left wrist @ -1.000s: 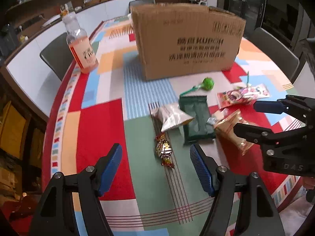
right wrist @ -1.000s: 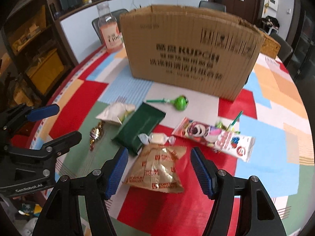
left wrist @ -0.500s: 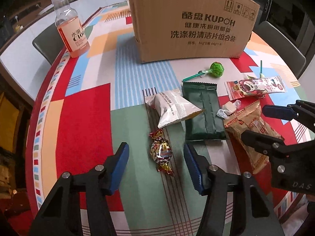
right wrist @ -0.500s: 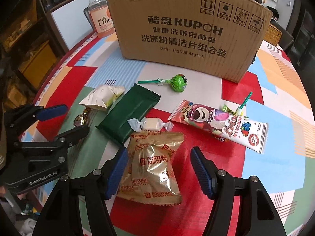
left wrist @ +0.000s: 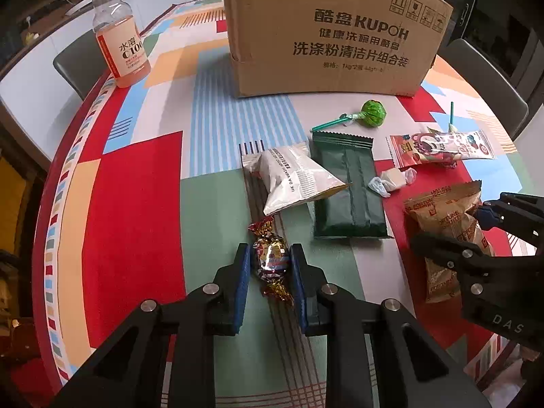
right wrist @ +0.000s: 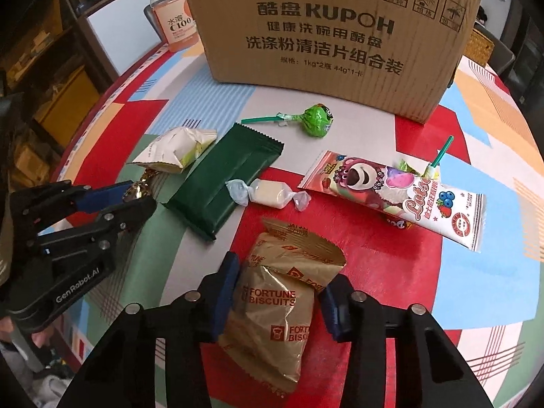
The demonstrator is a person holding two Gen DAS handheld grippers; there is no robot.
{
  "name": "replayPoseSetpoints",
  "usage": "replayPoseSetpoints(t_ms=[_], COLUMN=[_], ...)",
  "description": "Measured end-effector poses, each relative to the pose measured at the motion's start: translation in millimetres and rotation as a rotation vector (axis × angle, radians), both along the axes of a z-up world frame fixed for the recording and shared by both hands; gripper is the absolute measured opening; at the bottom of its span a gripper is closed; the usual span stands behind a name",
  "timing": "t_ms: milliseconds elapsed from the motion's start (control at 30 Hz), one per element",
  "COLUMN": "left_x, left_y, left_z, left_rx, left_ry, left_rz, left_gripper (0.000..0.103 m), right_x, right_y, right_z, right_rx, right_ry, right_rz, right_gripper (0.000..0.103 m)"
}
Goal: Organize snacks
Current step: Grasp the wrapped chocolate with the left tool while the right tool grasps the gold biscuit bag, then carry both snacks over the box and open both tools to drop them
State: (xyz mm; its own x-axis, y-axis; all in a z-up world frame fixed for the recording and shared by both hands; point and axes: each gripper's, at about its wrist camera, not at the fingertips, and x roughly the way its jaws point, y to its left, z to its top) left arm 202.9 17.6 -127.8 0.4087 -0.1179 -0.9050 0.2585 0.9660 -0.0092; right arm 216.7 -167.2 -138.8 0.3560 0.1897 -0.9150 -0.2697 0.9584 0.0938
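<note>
**Two claws, two snacks**

Two claws sit low over the counter [left wrist: 136,176]. The left claw [left wrist: 271,265] is pinched on the shiny foil candy [left wrist: 270,260], near the counter's front edge. The right claw [right wrist: 277,292] has its blue pads on both sides of the gold biscuit bag [right wrist: 275,302], touching it. The big cardboard box [right wrist: 326,34] stands toward the back edge, beside a drink bottle [left wrist: 119,37].

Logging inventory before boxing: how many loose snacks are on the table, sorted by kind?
Lollipops: 2 (green ball; second lollipop, tucked behind the bear wrapper)
Wrapped candies: 2 (foil candy, white candy)
Packets: 4 (white, dark green, bear, Fortune Biscuits)
Total: 8
</note>
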Motion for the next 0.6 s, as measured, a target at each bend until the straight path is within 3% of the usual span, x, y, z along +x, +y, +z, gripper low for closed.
replayPoseSetpoints(t_ms=[300,600], left_x=[-24.4,-32.8], left_y=[-1.7,-4.1], left_z=[19.8,64.1], left_rx=[-0.063,-0.098], left_ry=[-0.007,-0.118], left_rz=[0.003,-0.008], left_gripper=[0.024,0.024], right_x=[-10.7,-16.5], right_y=[-8.4,-14.6], right_z=[20.5,47.3], right_rx=[0.033,0.078], right_ry=[-0.056,-0.116], right_rz=[-0.017,-0.024], right_gripper=[0.041,0.041])
